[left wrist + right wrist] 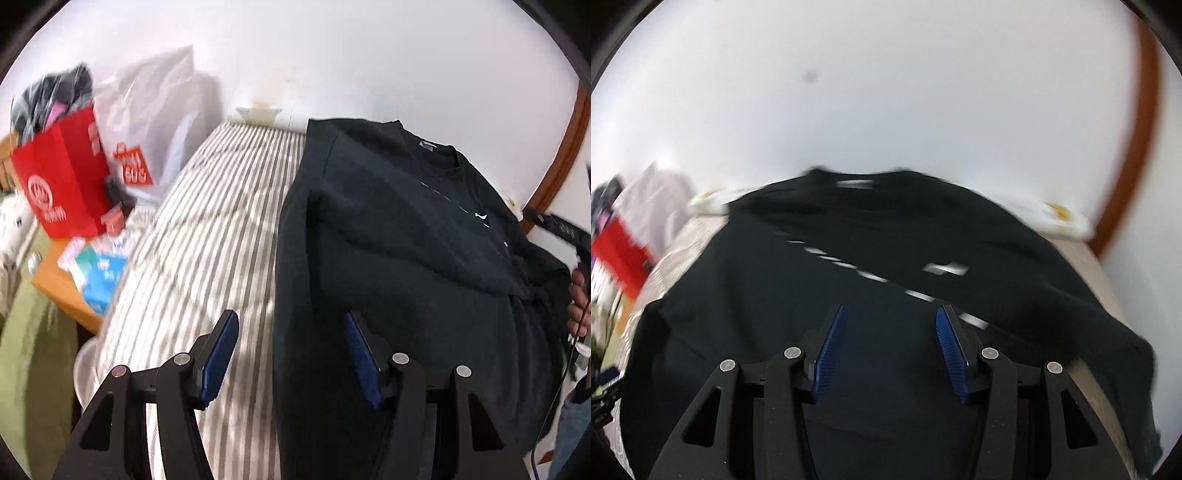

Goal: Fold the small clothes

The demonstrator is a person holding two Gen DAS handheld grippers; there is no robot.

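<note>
A black t-shirt [399, 236] with a small white logo and a dashed white line lies on a striped bed [207, 229], collar toward the wall. Its left side is folded in along a straight edge. My left gripper [290, 317] hangs open above that left edge, with nothing between its blue pads [218, 354]. In the right wrist view the same t-shirt [849, 258] fills the middle, blurred. My right gripper [890, 312] stands open above the shirt's lower part, and nothing is caught between its pads [949, 350]. From the left wrist view, the right gripper's black body and a hand [576, 295] show at the right edge.
A red paper bag [62, 177] and a white plastic bag [147, 122] stand left of the bed on a wooden table [62, 291] with small packets. Green cloth [29, 362] hangs at the lower left. White wall lies behind the bed; a brown frame [1137, 129] curves at right.
</note>
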